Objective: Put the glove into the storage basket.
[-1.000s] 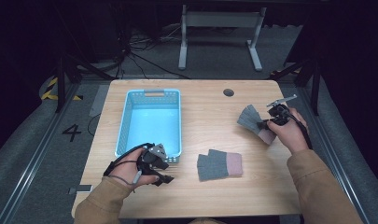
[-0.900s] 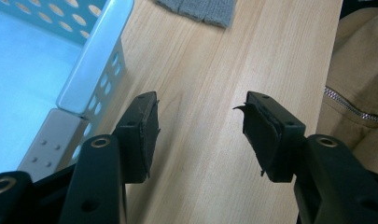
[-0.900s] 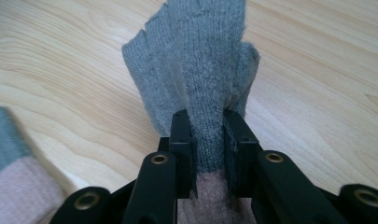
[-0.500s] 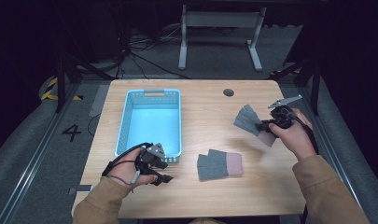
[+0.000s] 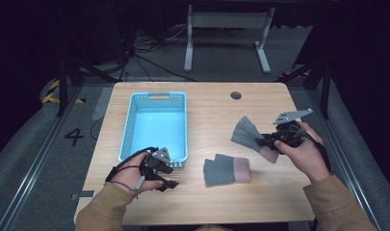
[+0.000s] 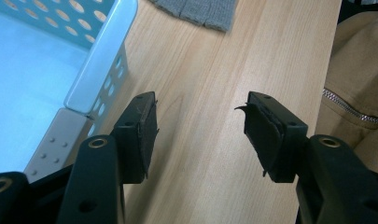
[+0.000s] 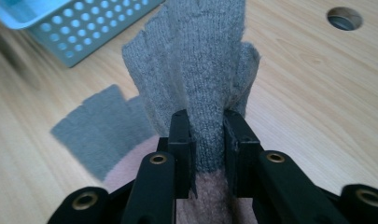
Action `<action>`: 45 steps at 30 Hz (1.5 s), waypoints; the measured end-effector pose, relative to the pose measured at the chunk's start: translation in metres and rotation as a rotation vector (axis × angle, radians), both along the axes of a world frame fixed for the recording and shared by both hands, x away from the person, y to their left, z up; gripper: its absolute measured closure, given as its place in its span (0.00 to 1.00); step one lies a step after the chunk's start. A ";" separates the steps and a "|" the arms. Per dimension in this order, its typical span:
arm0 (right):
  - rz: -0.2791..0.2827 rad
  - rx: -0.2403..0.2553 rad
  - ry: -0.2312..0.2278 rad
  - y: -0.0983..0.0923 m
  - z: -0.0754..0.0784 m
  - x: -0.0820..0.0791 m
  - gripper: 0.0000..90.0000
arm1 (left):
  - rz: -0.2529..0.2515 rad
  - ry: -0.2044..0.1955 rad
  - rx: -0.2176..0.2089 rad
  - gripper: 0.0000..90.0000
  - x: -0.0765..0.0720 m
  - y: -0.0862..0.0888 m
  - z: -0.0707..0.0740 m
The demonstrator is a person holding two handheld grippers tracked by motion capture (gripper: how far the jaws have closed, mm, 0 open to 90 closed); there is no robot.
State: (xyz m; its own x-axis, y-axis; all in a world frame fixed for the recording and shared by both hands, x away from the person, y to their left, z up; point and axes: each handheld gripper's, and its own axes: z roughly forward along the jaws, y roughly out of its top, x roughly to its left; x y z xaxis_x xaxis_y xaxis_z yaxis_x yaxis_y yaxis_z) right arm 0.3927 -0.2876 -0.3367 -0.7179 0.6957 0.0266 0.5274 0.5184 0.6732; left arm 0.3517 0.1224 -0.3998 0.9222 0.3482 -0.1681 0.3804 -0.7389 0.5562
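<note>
Glove point(image 5: 245, 133) hangs pinched in your right tongs point(image 5: 268, 141) near the counter's point(image 5: 216, 202) right edge, fingers pointing toward the basket point(image 5: 156, 98) at the left. Your left tongs point(image 5: 169, 177) rest released by the basket's near corner, beside the second glove point(image 5: 226, 170).

The high view looks forward and down from above the person's side onto the whole pale wooden table point(image 5: 207, 115). The left gripper view sits low and close over the tabletop, beside the perforated light-blue plastic basket point(image 6: 98, 70). The right gripper view looks close along its jaws across the table; both share that basket point(image 7: 84, 23) with the high view point(image 5: 155, 126).
</note>
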 end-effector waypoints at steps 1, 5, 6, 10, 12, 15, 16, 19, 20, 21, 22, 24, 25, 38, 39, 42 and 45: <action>0.000 0.000 0.000 0.000 0.000 0.000 0.84 | -0.001 0.000 0.002 0.50 0.000 0.000 0.000; 0.032 0.014 -0.001 0.007 -0.003 -0.009 0.84 | -0.002 -0.001 0.004 0.50 0.000 -0.001 0.000; 0.040 0.020 0.000 0.009 -0.004 -0.011 0.84 | -0.002 -0.001 0.003 0.50 0.000 -0.001 -0.001; 0.073 0.034 -0.006 0.018 -0.007 -0.017 0.83 | -0.004 0.001 0.003 0.50 -0.001 -0.001 0.000; 0.090 0.046 -0.004 0.022 -0.009 -0.021 0.83 | -0.005 -0.002 0.002 0.50 -0.001 -0.002 0.000; 0.118 0.061 -0.007 0.026 -0.016 -0.026 0.83 | -0.006 -0.001 0.007 0.50 -0.001 -0.005 -0.002; 0.128 0.078 -0.007 0.027 -0.018 -0.027 0.83 | -0.013 -0.004 0.010 0.49 -0.001 -0.008 -0.003; 0.157 0.053 0.000 0.032 -0.023 -0.027 0.83 | -0.040 -0.002 0.018 0.48 -0.002 -0.014 -0.005; 0.157 0.053 0.000 0.032 -0.023 -0.027 0.83 | -0.043 0.001 0.021 0.48 -0.003 -0.015 -0.005; 0.161 0.047 0.006 0.034 -0.025 -0.028 0.83 | -0.046 0.002 0.024 0.48 -0.002 -0.016 -0.005; 0.168 0.034 0.015 0.037 -0.028 -0.028 0.83 | -0.047 -0.003 0.023 0.48 -0.002 -0.016 -0.005; 0.173 0.029 0.020 0.038 -0.030 -0.028 0.83 | -0.044 -0.005 0.024 0.48 -0.002 -0.016 -0.006; 0.175 0.025 0.023 0.040 -0.032 -0.028 0.83 | -0.044 -0.004 0.024 0.48 -0.002 -0.016 -0.006; 0.223 -0.010 0.066 0.056 -0.052 -0.029 0.82 | -0.029 -0.007 -0.018 0.48 -0.002 -0.025 -0.008; 0.226 -0.014 0.064 0.058 -0.053 -0.028 0.82 | -0.029 -0.008 -0.023 0.48 -0.002 -0.025 -0.008; 0.234 -0.031 0.060 0.061 -0.058 -0.027 0.81 | -0.030 -0.006 -0.039 0.47 -0.002 -0.027 -0.008; 0.239 -0.053 0.052 0.063 -0.063 -0.027 0.81 | -0.010 0.013 -0.064 0.46 -0.001 -0.028 -0.009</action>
